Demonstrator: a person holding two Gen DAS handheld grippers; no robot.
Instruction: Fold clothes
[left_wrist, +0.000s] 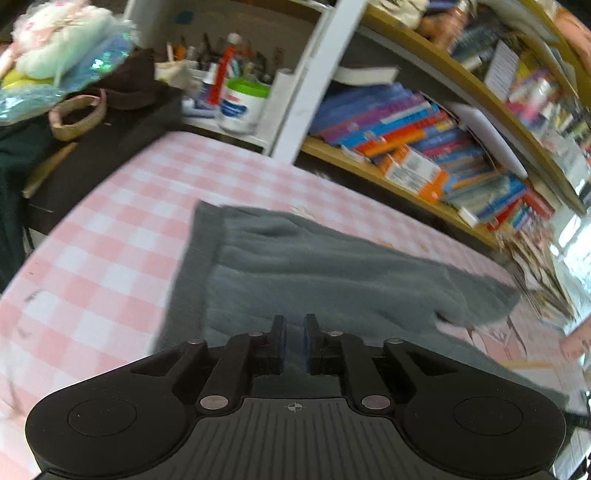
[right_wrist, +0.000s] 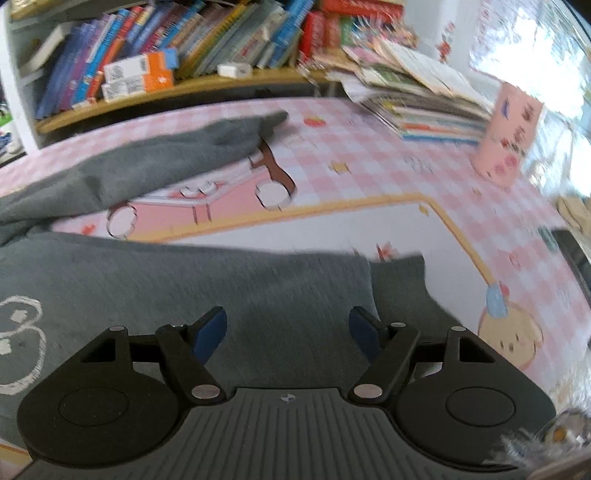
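Pink-and-white checked cloth (left_wrist: 110, 236) is covering the tabletop. Wooden bookshelves (left_wrist: 413, 192), crammed with books (right_wrist: 122, 48), are running along its far edge. Daylight is glaring through a window (right_wrist: 524, 40) beyond its right edge.

Left gripper (left_wrist: 294, 341) over grey garment (left_wrist: 314, 269)

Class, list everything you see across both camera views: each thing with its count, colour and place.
Garment: one, grey, spread on the tablecloth.
Tablecloth: one, pink-white check, covers the table.
Books: many, multicoloured, on wooden shelves behind.
Magazine stack: one, mixed colours, far table edge.
Cup: one, pink, beside the stack.
Tub: one, white with green lid, white shelf.
Left tongs: black, nearly closed, over the garment.
Right tongs: black, open, over the garment.
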